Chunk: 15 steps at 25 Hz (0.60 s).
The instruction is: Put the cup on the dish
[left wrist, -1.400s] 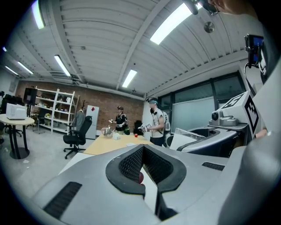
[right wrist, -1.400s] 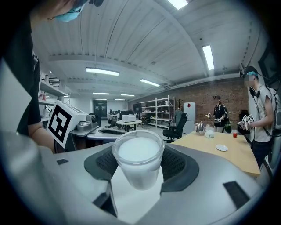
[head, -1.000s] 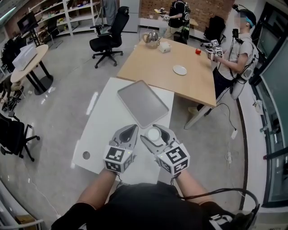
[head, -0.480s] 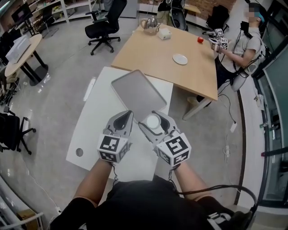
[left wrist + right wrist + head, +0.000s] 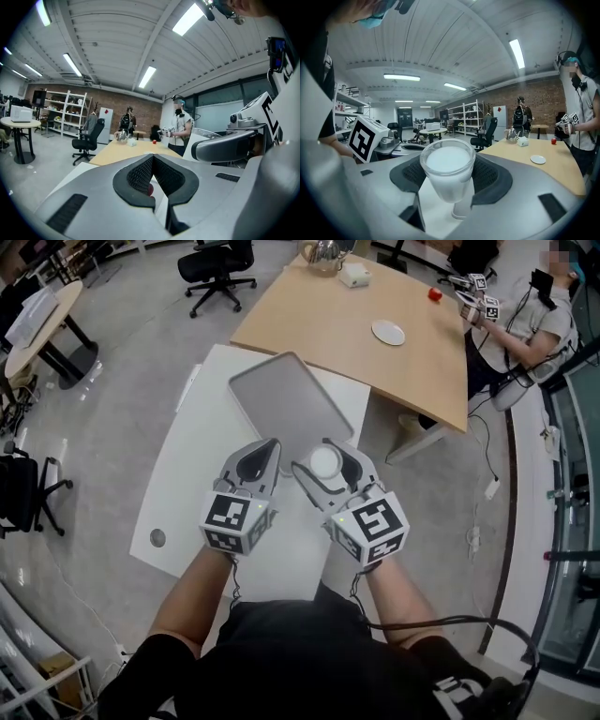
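Here my right gripper (image 5: pixel 324 459) pinches the white cup (image 5: pixel 447 169) upright by its sides, over the near end of the white table (image 5: pixel 187 484), presumably for carrying to the grey tray (image 5: pixel 289 401) just ahead, likely the intended dish; my left gripper (image 5: pixel 152 174), jaws pressed together on nothing, waits beside; nothing blocks the path, and a small plate (image 5: pixel 387 332) lies well beyond

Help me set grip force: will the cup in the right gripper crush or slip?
The cup looks thin and translucent, so probably light and apt to flex. It tapers downward, so in the right gripper it likely wedges rather than drops.
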{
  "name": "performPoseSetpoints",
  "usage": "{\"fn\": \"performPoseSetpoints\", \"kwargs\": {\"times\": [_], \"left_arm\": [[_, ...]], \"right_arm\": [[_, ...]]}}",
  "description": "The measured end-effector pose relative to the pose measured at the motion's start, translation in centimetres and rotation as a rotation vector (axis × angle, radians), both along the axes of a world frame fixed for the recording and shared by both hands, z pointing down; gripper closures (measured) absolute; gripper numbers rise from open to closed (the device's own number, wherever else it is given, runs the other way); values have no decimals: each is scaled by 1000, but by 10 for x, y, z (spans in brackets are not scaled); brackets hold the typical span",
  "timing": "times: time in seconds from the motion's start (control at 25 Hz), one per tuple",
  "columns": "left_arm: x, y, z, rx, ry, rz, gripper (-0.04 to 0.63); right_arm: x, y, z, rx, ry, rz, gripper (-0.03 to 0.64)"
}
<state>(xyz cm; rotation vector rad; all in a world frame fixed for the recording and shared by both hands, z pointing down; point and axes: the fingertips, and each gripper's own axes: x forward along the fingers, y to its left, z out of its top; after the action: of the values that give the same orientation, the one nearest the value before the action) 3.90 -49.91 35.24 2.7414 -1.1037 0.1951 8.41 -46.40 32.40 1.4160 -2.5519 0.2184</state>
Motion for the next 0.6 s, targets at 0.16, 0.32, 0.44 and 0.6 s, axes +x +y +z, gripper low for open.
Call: {"fn": "performPoseSetpoints", "kwargs": {"times": [0.16,0.32,0.44,0.6], "left_arm": [[5,-14,15,-18,-11,-10,597],[11,-30,28,-37,-15,-22,597],[16,-41,38,-45,-21,-27,597],[19,-56,52,-55,-34,-35,597]], "right_arm": [[7,-15,13,-18,-9,0,350],[14,-32,26,-32,-12,-4,350],[18,-45,36,-42,-16,-8,350],[22,-61,50,-56,-16,-16,350]]}}
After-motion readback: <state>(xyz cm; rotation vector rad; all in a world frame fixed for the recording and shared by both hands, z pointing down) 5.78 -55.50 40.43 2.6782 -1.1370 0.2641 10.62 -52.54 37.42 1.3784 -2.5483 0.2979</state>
